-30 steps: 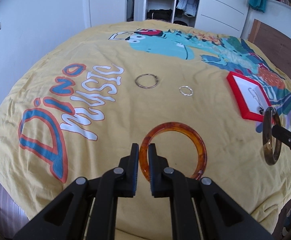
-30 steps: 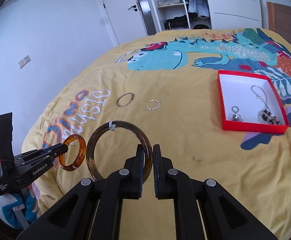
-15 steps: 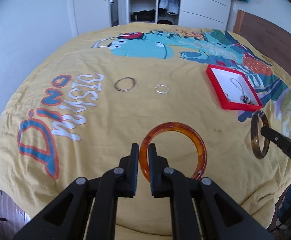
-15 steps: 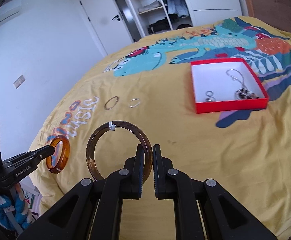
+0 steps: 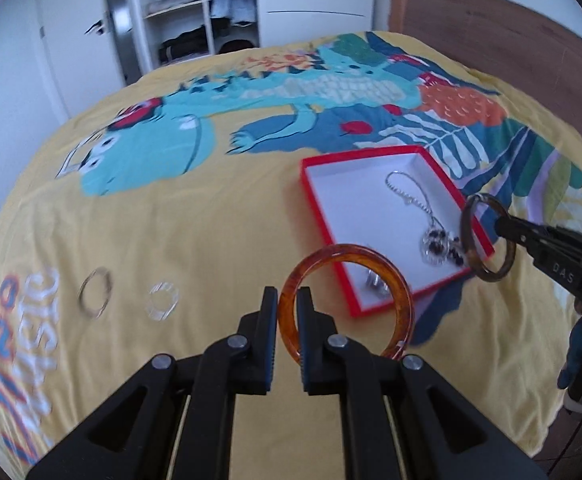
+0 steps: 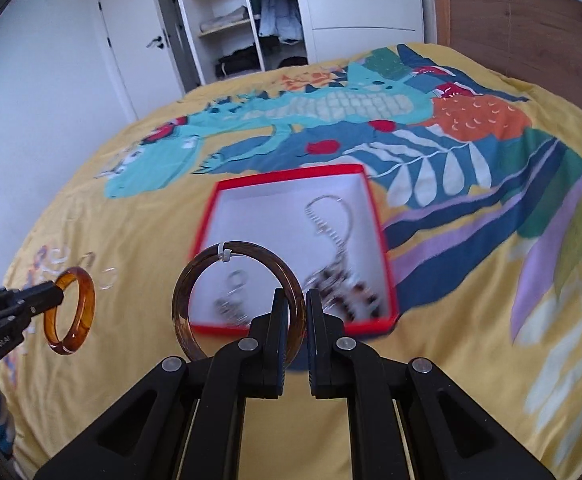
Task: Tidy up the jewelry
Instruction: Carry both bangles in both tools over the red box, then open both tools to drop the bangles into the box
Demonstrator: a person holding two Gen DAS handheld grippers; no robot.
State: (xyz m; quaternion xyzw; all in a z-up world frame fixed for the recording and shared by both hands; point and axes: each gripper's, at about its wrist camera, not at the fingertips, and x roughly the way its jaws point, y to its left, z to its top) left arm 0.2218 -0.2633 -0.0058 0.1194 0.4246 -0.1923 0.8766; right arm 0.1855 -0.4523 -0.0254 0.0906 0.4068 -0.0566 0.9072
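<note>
My left gripper (image 5: 287,304) is shut on an orange amber bangle (image 5: 401,298) and holds it in the air just left of the red box (image 5: 319,216). My right gripper (image 6: 298,309) is shut on a dark brown bangle (image 6: 207,258) over the box's near edge (image 6: 291,327). The white-lined box holds a silver chain with a dark beaded pendant (image 5: 437,240) and small rings (image 5: 375,280). In the left wrist view the brown bangle (image 5: 487,276) hangs at the box's right rim. The orange bangle (image 6: 81,312) shows at left in the right wrist view.
A thin metal hoop (image 5: 95,293) and a small clear ring (image 5: 163,301) lie on the yellow dinosaur bedspread (image 5: 195,216) at left. A wooden headboard (image 5: 503,36) is at far right; an open wardrobe (image 5: 199,12) stands behind the bed.
Both grippers have swung right toward the red box with their bangles. The box is now much closer in both views; the hoop and ring have slid off to the left.
</note>
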